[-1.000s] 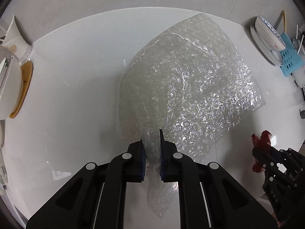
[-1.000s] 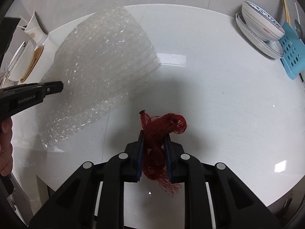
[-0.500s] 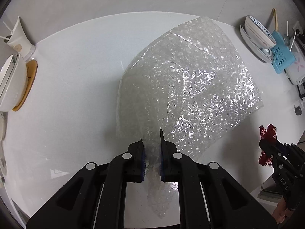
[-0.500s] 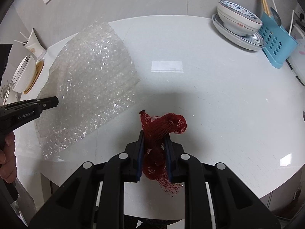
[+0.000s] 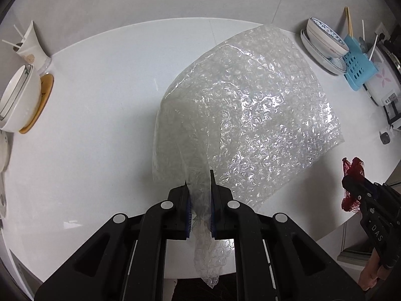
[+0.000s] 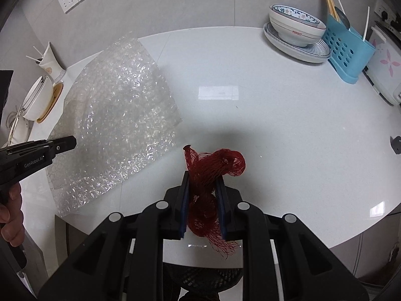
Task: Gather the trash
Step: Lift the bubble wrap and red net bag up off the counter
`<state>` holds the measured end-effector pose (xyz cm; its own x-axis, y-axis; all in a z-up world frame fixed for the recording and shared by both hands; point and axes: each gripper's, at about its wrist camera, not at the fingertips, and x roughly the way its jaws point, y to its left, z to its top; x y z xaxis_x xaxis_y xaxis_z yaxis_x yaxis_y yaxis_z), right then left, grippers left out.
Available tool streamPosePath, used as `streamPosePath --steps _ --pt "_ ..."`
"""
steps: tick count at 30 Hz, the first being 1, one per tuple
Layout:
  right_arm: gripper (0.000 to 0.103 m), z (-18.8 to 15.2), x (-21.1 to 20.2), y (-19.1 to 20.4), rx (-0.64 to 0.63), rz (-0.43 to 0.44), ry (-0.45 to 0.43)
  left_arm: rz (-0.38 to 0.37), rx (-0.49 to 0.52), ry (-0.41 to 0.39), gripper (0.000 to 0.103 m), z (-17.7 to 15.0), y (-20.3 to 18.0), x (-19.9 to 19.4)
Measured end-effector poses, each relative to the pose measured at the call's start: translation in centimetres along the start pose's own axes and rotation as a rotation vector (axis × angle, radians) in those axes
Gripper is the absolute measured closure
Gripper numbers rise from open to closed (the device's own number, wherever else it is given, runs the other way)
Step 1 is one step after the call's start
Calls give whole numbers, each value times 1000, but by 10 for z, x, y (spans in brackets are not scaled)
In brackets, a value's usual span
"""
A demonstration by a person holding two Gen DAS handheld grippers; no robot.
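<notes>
My left gripper [image 5: 199,178] is shut on a corner of a large clear bubble wrap sheet [image 5: 250,115], which hangs lifted above the white round table [image 5: 100,100]. The sheet also shows in the right wrist view [image 6: 117,125], with the left gripper [image 6: 71,142] at its left edge. My right gripper [image 6: 202,179] is shut on a bunched red mesh net [image 6: 215,168], held above the table's near edge. The net and the right gripper [image 5: 349,179] show at the far right of the left wrist view. A black mesh bin [image 6: 205,279] sits below the right gripper.
A white bowl on a wooden coaster [image 5: 20,100] and a white cup with sticks [image 5: 31,47] stand at the table's left. Stacked patterned bowls on a plate [image 6: 295,32], a blue utensil caddy [image 6: 348,50] and a white appliance [image 6: 386,75] stand at the right.
Both grippers have pulled back and up from the table with their loads. The bubble wrap and the red net stay held; more of the wall and table edge shows.
</notes>
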<state>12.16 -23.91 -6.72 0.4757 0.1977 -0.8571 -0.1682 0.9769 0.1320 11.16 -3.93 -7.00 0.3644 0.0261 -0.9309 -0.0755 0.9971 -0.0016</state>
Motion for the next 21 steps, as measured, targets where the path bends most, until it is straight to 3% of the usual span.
streamPosePath --steps 21 --pt "85 -58 -45 -37 -11 19 -47 -9 -12 -30 94 -75 -41 -32"
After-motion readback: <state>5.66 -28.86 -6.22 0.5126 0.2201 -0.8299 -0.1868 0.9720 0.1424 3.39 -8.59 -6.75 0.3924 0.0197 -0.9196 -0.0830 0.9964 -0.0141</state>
